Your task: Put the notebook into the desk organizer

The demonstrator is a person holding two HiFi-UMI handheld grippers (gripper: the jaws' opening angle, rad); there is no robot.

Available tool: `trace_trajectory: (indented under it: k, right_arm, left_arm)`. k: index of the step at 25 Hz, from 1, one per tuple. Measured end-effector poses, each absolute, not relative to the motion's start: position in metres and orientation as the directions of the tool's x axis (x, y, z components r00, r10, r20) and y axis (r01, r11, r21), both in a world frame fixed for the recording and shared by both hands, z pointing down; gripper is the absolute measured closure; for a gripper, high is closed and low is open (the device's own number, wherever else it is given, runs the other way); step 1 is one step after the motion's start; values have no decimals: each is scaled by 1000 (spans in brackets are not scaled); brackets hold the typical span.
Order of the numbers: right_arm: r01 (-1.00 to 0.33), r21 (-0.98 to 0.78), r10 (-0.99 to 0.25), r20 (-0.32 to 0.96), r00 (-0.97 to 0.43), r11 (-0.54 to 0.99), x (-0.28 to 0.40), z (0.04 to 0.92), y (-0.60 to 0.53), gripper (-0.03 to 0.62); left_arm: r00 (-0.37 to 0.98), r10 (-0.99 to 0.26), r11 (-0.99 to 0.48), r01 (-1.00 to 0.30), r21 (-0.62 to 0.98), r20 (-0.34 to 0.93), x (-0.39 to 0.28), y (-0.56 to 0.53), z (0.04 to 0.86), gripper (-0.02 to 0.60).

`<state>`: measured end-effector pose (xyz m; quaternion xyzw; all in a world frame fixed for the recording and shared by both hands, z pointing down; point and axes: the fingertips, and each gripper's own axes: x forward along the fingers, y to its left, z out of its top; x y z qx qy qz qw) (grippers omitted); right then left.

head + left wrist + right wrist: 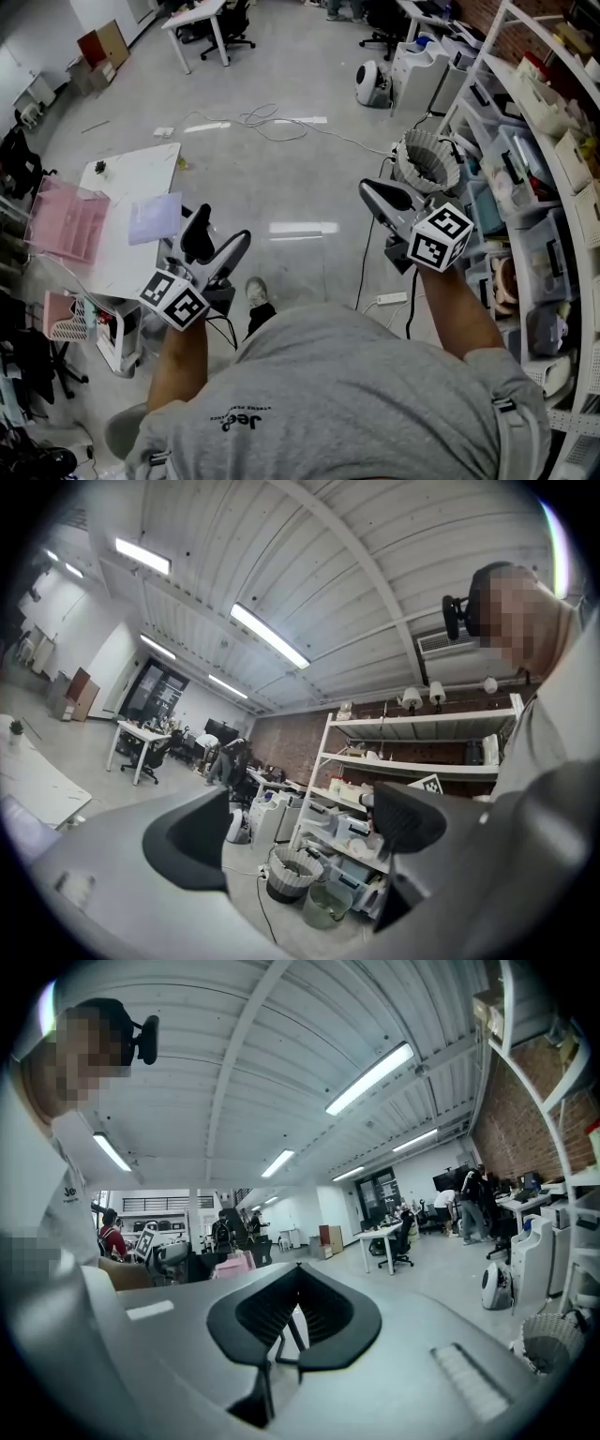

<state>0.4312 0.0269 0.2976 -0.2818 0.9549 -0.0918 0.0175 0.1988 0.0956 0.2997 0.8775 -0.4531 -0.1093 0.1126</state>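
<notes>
The smooth, matt white rectangular table (127,178) bears a translucent pink plastic desk organizer (66,223) at its left edge and a pale lilac, matt-covered notebook (155,217) on its right part. Around the table, the polished grey floor (281,169) gleams with lamp reflections. The person's grey shirt (347,394) is soft knitted cloth.

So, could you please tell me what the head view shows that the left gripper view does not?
Only the head view: the lavender notebook and pink desk organizer on the white table. Only the left gripper view: ceiling lights. Both: the ribbed bin, the shelving, and the left tongs, open and empty.
</notes>
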Motion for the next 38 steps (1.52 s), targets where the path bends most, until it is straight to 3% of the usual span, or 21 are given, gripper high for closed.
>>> trace_trajectory:
  k: [7, 16, 22, 30, 38]
  right_arm:
    - [-592, -160, -597, 20, -802, 790, 354, 300, -52, 592]
    - [-633, -152, -638, 21, -770, 759, 220, 275, -169, 591]
    - [-627, -175, -630, 45, -775, 759, 167, 286, -232, 591]
    - [-602, -181, -599, 77, -797, 778, 153, 300, -307, 591]
    - [-486, -209, -486, 56, -872, 849, 215, 309, -395, 591]
  left_arm:
    - [626, -763, -641, -701, 312, -159, 122, -5, 310, 69]
    - [721, -680, -723, -629, 286, -134, 15, -129, 299, 71]
    - [730, -669, -727, -606, 323, -137, -28, -185, 305, 71]
    - [699, -710, -678, -648, 346, -83, -39, -256, 322, 71]
    - [618, -784, -591, -722, 359, -47, 32, -323, 323, 71]
